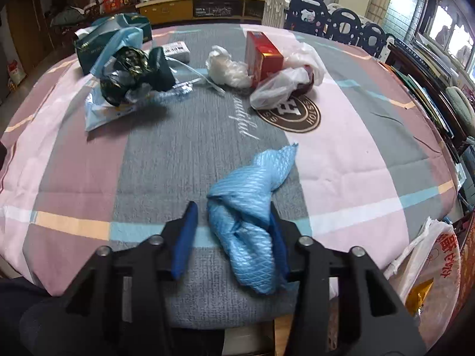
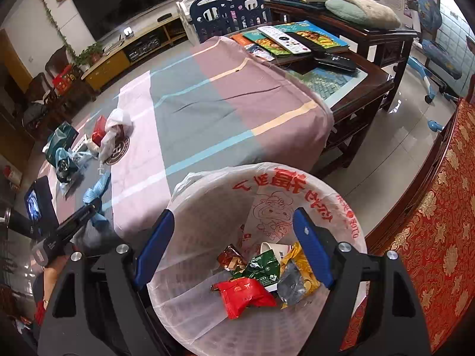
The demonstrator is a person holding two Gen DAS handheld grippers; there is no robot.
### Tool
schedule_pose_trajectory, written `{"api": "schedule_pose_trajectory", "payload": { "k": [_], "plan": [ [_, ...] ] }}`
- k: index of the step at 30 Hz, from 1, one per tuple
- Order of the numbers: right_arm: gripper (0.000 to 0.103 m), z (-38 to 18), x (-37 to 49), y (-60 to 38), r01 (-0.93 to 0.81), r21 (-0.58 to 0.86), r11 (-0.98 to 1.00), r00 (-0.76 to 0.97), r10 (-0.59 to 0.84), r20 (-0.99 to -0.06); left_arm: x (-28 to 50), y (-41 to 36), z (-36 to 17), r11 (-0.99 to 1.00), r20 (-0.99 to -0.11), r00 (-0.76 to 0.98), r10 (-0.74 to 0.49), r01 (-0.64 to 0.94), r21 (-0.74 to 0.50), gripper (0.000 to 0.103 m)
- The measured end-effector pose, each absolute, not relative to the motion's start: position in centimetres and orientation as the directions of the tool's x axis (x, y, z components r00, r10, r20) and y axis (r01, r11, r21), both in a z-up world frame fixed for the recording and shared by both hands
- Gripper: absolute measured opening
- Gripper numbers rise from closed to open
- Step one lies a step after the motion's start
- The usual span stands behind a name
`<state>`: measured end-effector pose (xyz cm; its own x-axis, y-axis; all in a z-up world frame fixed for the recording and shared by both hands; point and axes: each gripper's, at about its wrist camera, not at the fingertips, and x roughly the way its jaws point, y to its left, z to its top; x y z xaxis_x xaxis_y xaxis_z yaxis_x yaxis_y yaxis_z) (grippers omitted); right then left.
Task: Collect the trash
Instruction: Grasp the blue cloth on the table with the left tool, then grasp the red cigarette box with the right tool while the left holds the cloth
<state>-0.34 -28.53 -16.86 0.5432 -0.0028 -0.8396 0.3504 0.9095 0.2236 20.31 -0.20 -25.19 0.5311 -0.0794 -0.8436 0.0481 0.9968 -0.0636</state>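
A crumpled blue plastic bag [image 1: 252,204] lies on the checked tablecloth [image 1: 148,160] near the front edge. My left gripper [image 1: 233,212] is open around its near end, the bag lying against the right finger [image 1: 277,237]. The bag and left gripper also show in the right wrist view [image 2: 95,195]. My right gripper [image 2: 234,221] is open and empty above a bin lined with a white bag with red print [image 2: 320,190]. Wrappers lie inside, among them a red wrapper [image 2: 243,295].
More trash sits far on the table: a dark green and blue pile [image 1: 127,68], a white bag [image 1: 227,69], a red box [image 1: 262,56] and a clear bag [image 1: 279,89]. The bin stands at the table's right [image 1: 427,264]. A side table with books [image 2: 297,41] stands beyond.
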Motion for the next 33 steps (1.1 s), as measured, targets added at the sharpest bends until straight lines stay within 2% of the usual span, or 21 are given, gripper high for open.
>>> {"api": "schedule_pose_trajectory", "payload": {
  "k": [2,4,9,17,22,26,33],
  "plan": [
    [0.081,-17.2,-0.2,-28.1,0.344,0.224,0.912,0.536,0.005,-0.844,20.3,0.2,-25.0,0.995,-0.838,0.537,-0.101,0.046,-0.090,0.032],
    [0.081,-17.4,-0.2,-27.8,0.340,0.226,0.913,0.533,0.011,-0.846,20.2,0.7,-24.6,0.994,-0.824,0.556,-0.108,0.031,-0.109,0.029],
    [0.081,-17.8,-0.1,-27.0,0.328,0.217,0.919,0.525,0.014,-0.851,19.5,2.6,-23.0,0.987,-0.767,0.632,-0.113,-0.020,-0.162,0.028],
    [0.081,-18.2,0.3,-26.0,0.313,0.188,0.931,0.524,-0.004,-0.852,18.8,5.6,-19.0,0.987,-0.692,0.722,-0.011,-0.103,-0.124,0.028],
    [0.081,-18.1,1.3,-23.7,0.266,0.172,0.949,0.539,0.001,-0.842,18.0,7.7,-18.2,0.975,-0.712,0.702,0.004,-0.163,-0.154,0.029],
    [0.081,-17.8,2.7,-20.9,0.198,0.173,0.965,0.565,0.032,-0.824,17.3,8.8,-19.1,0.962,-0.754,0.657,-0.011,-0.198,-0.186,0.029],
    [0.081,-18.2,5.8,-16.1,0.116,0.186,0.976,0.556,0.091,-0.826,17.1,10.7,-20.4,0.932,-0.772,0.634,-0.047,-0.250,-0.263,0.029]
  ]
}}
